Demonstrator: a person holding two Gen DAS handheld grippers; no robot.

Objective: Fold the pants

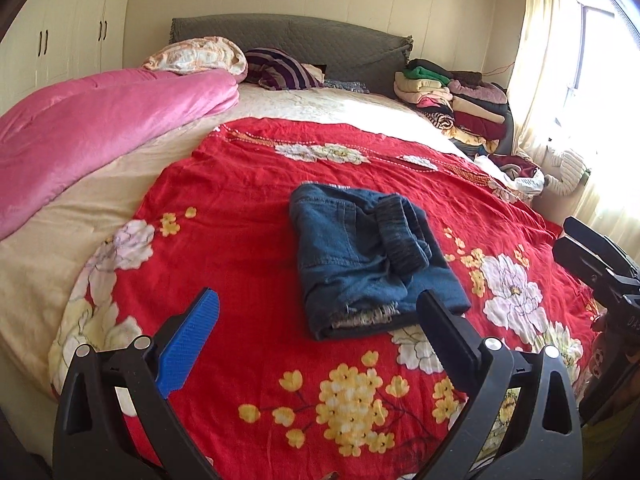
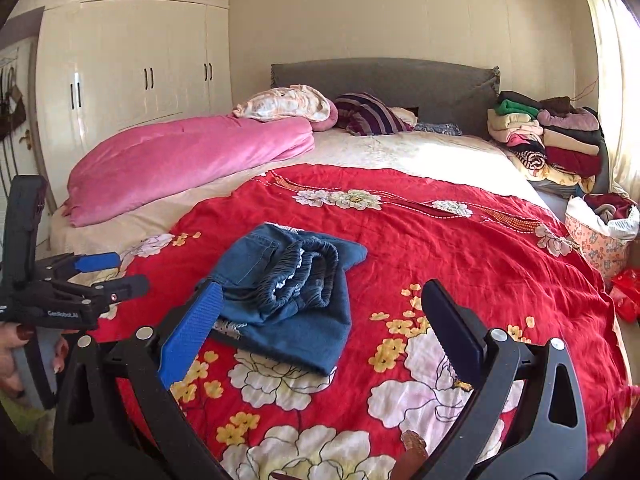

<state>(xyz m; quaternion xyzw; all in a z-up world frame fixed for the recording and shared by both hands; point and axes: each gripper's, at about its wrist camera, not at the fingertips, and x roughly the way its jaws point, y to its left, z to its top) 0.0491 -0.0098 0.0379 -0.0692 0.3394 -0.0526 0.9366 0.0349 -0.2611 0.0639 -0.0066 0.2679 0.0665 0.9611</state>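
Denim pants [image 1: 372,256] sit folded on the red floral bedspread [image 1: 248,216], and I hold both left tongs [image 1: 316,320] and right tongs [image 2: 320,312] wide, empty.

left claw [image 1: 316,320], seen from its own wrist camera at the bottom of the frame: matte black forked arms, round silver rivets at the joints, one blue ribbed finger pad [image 1: 188,344] at lower left, one black pad edge-on at lower right. the right claw [image 2: 320,328] shows the same build in its own view, with a saw-toothed edge on the black pad. at the far left of the right wrist view, the left claw's black frame carries white lettering reading "genrobot.ai" and a small red dot; a hand [image 2: 16,356] below it has dark red painted nails.
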